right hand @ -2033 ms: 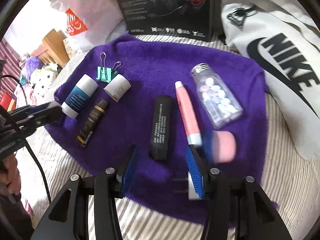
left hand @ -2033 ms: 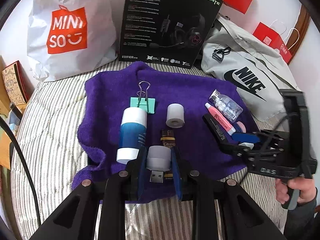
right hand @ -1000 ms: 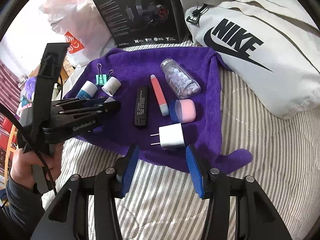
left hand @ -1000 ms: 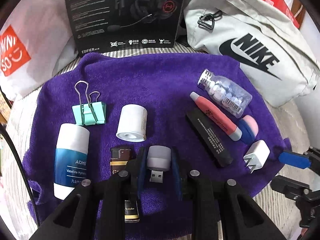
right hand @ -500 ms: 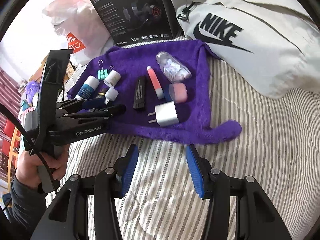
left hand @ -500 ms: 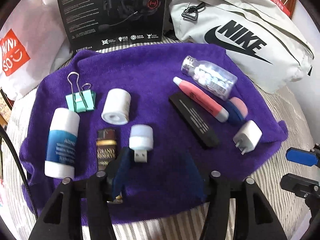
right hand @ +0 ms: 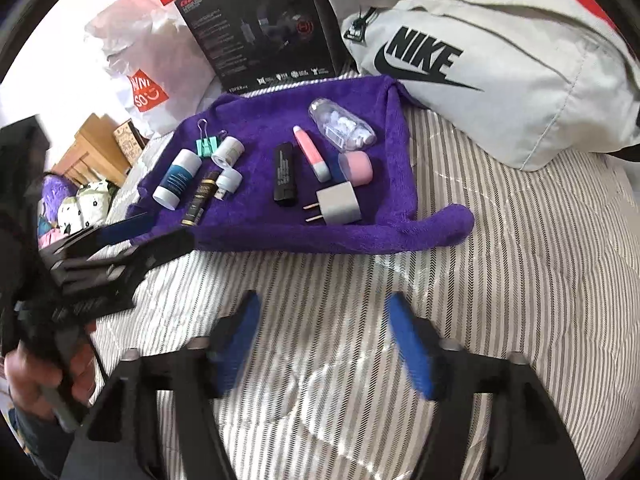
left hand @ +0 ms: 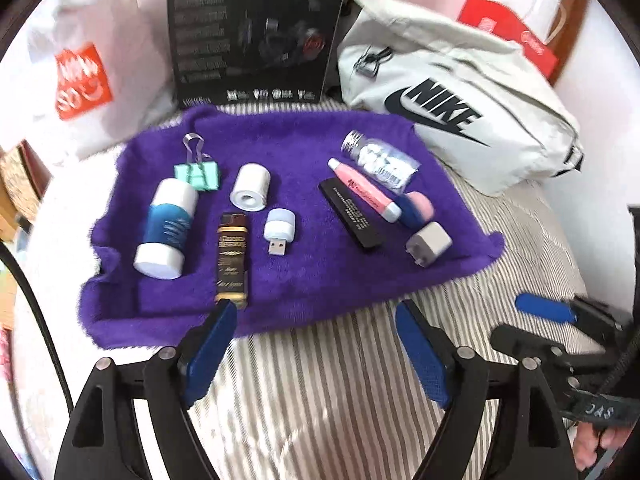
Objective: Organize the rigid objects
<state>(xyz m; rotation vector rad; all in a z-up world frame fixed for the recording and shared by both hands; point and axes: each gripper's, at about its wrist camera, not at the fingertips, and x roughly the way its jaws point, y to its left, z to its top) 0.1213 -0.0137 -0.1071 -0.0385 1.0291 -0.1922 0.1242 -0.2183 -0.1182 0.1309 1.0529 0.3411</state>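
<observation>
Both claws wide open and empty: left claw, right claw, low in frame over the striped bed. USB light lying mid-frame on the purple towel, beside the brown tube. Probably light, stiff, slick; best pinched across the white body.

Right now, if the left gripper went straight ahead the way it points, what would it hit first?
Probably the near edge of the purple towel, over striped bedding. Beyond that, likely the small USB light, though depth is hard to judge. The left gripper is open and empty.
</observation>
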